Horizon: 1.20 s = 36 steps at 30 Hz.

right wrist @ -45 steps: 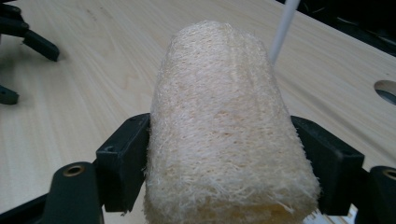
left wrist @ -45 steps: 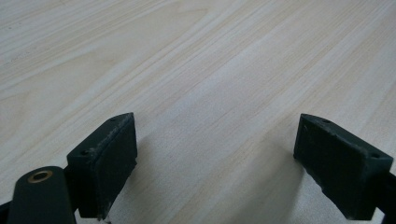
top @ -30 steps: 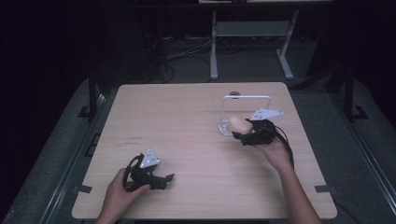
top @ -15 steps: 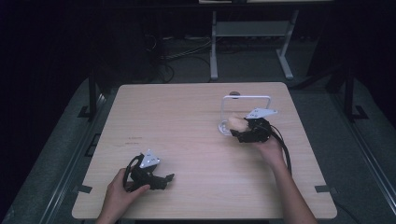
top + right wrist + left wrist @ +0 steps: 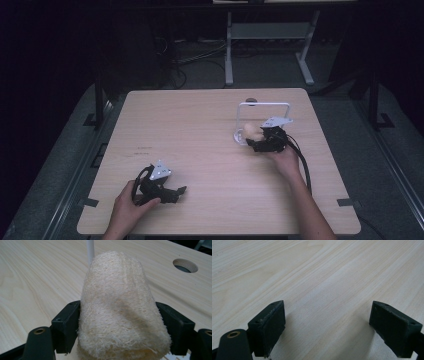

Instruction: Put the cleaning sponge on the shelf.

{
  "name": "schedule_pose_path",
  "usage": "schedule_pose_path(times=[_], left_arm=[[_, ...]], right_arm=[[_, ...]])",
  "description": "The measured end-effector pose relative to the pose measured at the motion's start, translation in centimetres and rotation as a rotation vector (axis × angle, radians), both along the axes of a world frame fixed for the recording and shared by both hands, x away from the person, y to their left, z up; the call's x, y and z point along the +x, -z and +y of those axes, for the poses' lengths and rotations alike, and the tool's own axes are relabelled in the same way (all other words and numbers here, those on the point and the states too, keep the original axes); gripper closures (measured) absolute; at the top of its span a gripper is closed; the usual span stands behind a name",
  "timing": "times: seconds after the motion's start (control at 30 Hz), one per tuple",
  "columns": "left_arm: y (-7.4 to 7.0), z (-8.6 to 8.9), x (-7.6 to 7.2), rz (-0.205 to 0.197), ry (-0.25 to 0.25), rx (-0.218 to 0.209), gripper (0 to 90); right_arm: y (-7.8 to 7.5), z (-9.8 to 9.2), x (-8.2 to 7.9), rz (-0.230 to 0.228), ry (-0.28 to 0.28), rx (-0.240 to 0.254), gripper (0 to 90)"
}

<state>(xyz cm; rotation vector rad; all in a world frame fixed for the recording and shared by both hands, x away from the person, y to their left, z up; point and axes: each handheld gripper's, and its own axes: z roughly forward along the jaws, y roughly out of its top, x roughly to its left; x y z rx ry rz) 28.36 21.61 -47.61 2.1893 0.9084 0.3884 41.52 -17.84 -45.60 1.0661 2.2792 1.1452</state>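
In the high view, a pale wooden table (image 5: 200,130) is seen from above, with dark floor around it. The left gripper (image 5: 167,192) is held low over the near left part of the table by the left hand (image 5: 131,207), its jaws pointed to the right and spread, with nothing between them. The right gripper (image 5: 256,141) is held at the far right part by the right hand (image 5: 286,160), and a pale loofah (image 5: 250,131) is seen at its tip. The loofah is placed at the near left foot of a white wire stand (image 5: 265,107), whose round base (image 5: 236,136) is partly covered by it; whether they touch cannot be told. A round hole (image 5: 251,100) is cut in the table just beyond the stand.

In the left gripper view, the two black jaws are shown wide apart, one at each lower corner, and only bare wood grain of the table (image 5: 319,277) is seen between them. Nothing is held.

In the right gripper view, the loofah (image 5: 120,312) is clamped between the two jaws, which are pressed against its sides and kept wide by its bulk. The coarse fibrous piece is stood upright and rises well above the jaws. A white rod (image 5: 90,250) of the stand is seen right behind it, and the hole (image 5: 185,265) lies farther off at the right.
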Motion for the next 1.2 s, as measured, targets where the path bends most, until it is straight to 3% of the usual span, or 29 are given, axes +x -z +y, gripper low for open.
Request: schedule_pose_path(times=[0.7,0.83,1.2], left_arm=[[0.0,0.0,0.0,0.0,0.0,0.0,12.8],[0.0,0.0,0.0,0.0,0.0,0.001,12.8],[0.0,0.0,0.0,0.0,0.001,0.002,12.8]], right_arm=[[1.2,0.2,0.5,0.024,0.004,-0.016,24.6],[1.2,0.2,0.4,0.023,0.007,-0.017,21.0],[-2.5,-0.9,-1.7,-0.025,0.025,0.031,21.5]])
